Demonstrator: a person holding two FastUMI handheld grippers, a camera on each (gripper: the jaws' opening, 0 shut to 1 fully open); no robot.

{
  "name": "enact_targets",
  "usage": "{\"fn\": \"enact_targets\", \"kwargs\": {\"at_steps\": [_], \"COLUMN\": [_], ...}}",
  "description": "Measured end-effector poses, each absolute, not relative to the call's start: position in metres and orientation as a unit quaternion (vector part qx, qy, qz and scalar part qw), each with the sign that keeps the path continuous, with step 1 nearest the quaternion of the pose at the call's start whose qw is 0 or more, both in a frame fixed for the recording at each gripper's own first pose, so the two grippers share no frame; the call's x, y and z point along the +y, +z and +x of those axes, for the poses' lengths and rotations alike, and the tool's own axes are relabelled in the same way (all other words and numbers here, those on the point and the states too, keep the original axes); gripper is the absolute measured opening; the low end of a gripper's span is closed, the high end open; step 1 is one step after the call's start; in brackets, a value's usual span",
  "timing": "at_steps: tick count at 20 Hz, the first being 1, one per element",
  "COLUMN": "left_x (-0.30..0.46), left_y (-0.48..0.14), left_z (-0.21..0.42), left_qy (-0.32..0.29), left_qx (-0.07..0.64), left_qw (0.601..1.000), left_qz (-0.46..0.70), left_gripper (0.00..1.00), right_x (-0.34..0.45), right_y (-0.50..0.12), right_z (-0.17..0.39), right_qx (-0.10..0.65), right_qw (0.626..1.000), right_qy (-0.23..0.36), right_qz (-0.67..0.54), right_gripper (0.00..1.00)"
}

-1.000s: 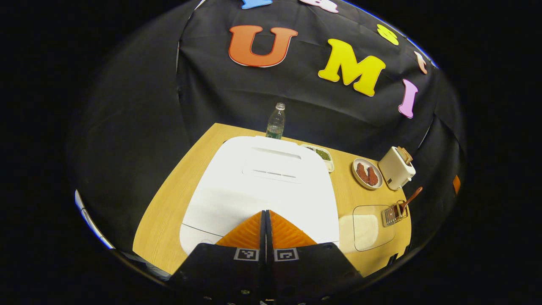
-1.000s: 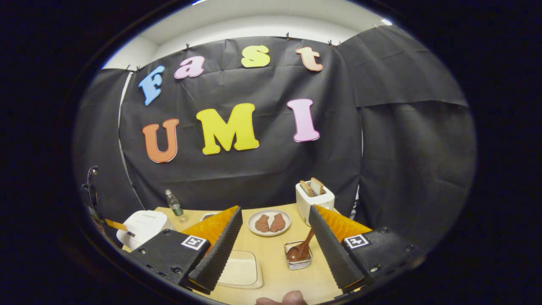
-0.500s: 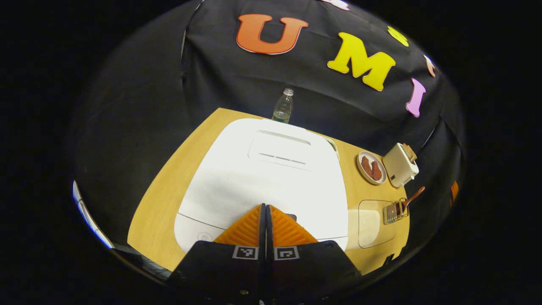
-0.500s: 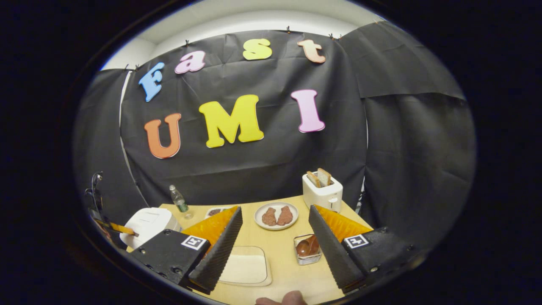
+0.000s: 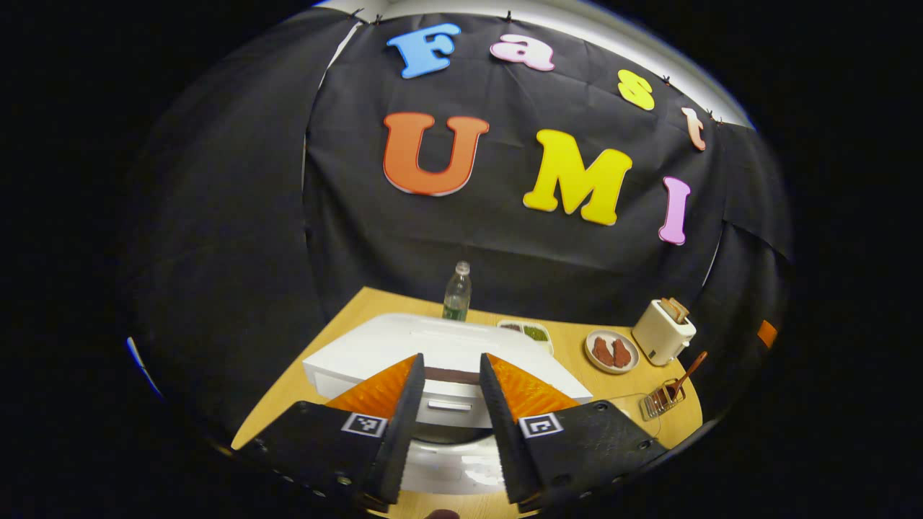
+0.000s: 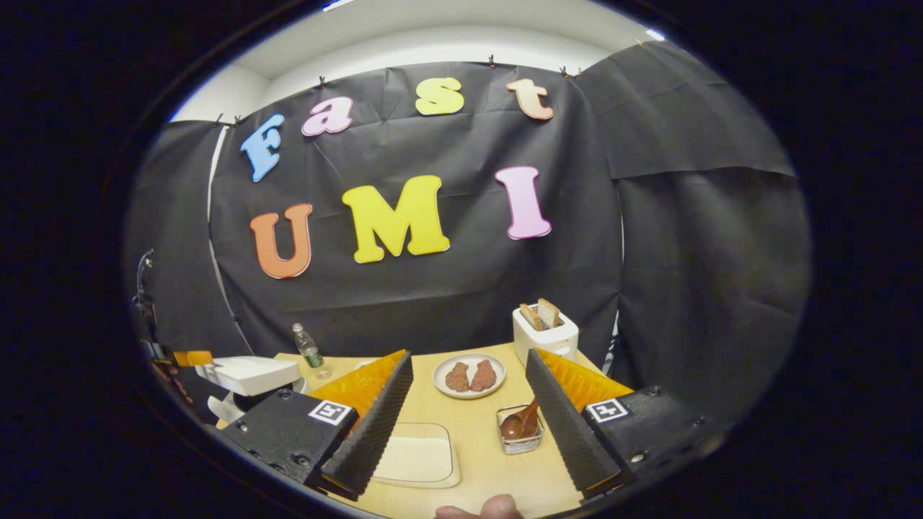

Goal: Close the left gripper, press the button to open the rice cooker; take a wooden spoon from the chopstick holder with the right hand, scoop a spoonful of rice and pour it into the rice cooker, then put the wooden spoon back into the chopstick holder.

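**Rice cooker lid sprung; the wooden spoon comes next**

The rice cooker (image 5: 447, 389) sits at the near left of the bench (image 5: 339, 317), directly ahead of the left hand-held gripper (image 5: 445, 432). In the left gripper view its white lid stands raised, with a dark gap between lid and body, so I judge the button press done and the opening step complete or nearly so. That gripper's fingers are spread apart, framing the cooker's front and gripping nothing.

In the right gripper view, the right hand-held gripper (image 6: 469, 432) hovers over the bench's near edge, its fingers also wide apart and empty; a fingertip of the person holding it shows at the bottom. Just beyond, between the fingers, lie a shallow clear tray of rice (image 6: 418, 460) and, to its right, the chopstick holder (image 6: 520, 438), a small wire basket with the wooden spoon (image 6: 520, 425) standing in it, bowl down and handle leaning up to the right behind the finger.

Farther back are a plate (image 6: 469, 375) with two brown pieces, a white toaster (image 6: 546, 335) holding bread, and a water bottle (image 6: 308, 350) by the wall.

The step in hand is fetching the spoon. The next move calls for carrying the right gripper forward and rightward to the holder, bracketing the handle above the basket rim, pinching it and lifting straight out so the basket isn't dragged.
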State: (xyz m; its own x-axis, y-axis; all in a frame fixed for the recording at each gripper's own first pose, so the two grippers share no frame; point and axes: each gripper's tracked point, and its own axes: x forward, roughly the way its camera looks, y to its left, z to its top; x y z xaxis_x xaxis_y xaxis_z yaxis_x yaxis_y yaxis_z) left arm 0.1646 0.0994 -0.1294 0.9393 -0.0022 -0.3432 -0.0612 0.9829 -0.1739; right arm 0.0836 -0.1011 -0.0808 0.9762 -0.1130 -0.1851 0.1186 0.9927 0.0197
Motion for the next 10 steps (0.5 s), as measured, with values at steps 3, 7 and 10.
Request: {"fn": "enact_targets", "kwargs": {"at_steps": [3, 7, 10], "left_x": [0.096, 0.093, 0.085], "left_y": [-0.104, -0.096, -0.088], "left_z": [0.174, 0.16, 0.142], "left_qy": [0.018, 0.027, 0.033], "left_qx": [0.134, 0.115, 0.1], "left_qw": [0.987, 0.991, 0.993], "left_qz": [-0.085, -0.066, -0.054], "left_gripper": [0.72, 0.98, 1.0], "right_x": [-0.105, -0.108, -0.115], "right_y": [-0.071, -0.069, -0.066], "right_z": [0.076, 0.068, 0.063], "right_qx": [0.081, 0.079, 0.076], "right_qw": [0.995, 0.995, 0.995], "right_qy": [-0.062, -0.059, -0.057], "right_qz": [0.018, 0.012, 0.005], "right_gripper": [0.96, 0.96, 1.0]}}
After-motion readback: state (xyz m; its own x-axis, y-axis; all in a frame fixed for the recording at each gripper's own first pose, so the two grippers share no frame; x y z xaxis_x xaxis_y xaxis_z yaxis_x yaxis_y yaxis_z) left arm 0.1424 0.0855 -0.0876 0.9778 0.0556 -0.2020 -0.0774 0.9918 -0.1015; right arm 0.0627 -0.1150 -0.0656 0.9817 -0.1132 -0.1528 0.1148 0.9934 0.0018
